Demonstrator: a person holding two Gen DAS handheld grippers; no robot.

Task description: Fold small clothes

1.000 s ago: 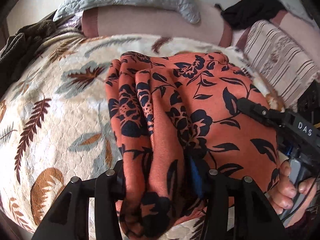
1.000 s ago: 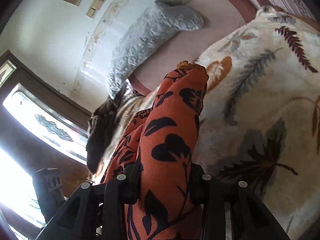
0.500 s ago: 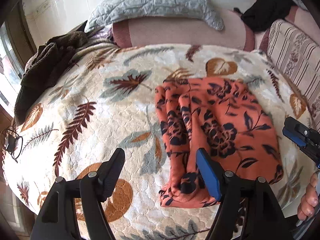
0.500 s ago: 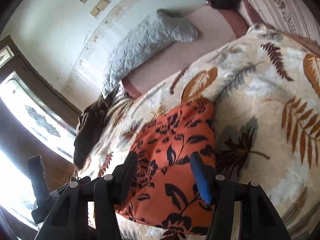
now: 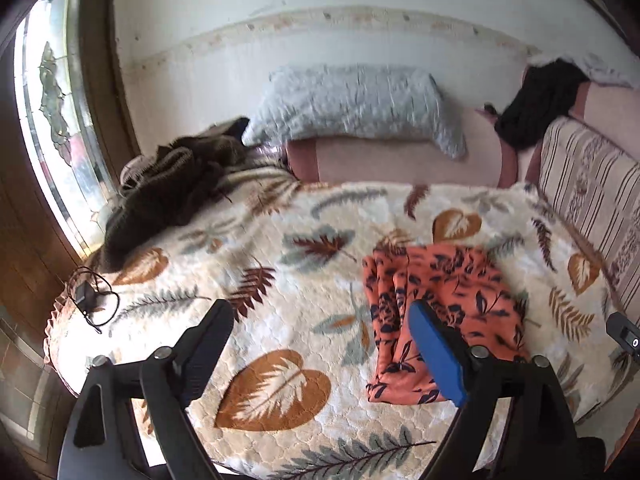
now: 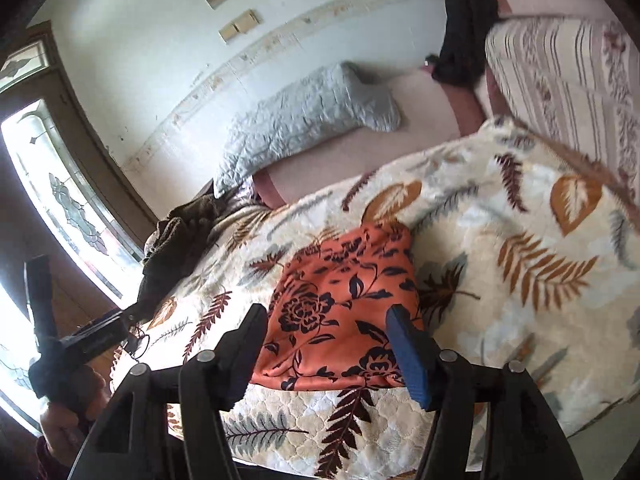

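Both grippers, left [image 5: 320, 340] and right [image 6: 326, 344], gape wide and hold nothing, raised clear of the bed. Beyond them the orange cloth [image 5: 440, 312] lies folded on the leaf blanket [image 5: 280, 280]. Farther back, a grey pillow [image 5: 356, 104] leans on the wall.

Left gripper [image 5: 320, 350] and right gripper [image 6: 326, 350], jaws wide apart, empty
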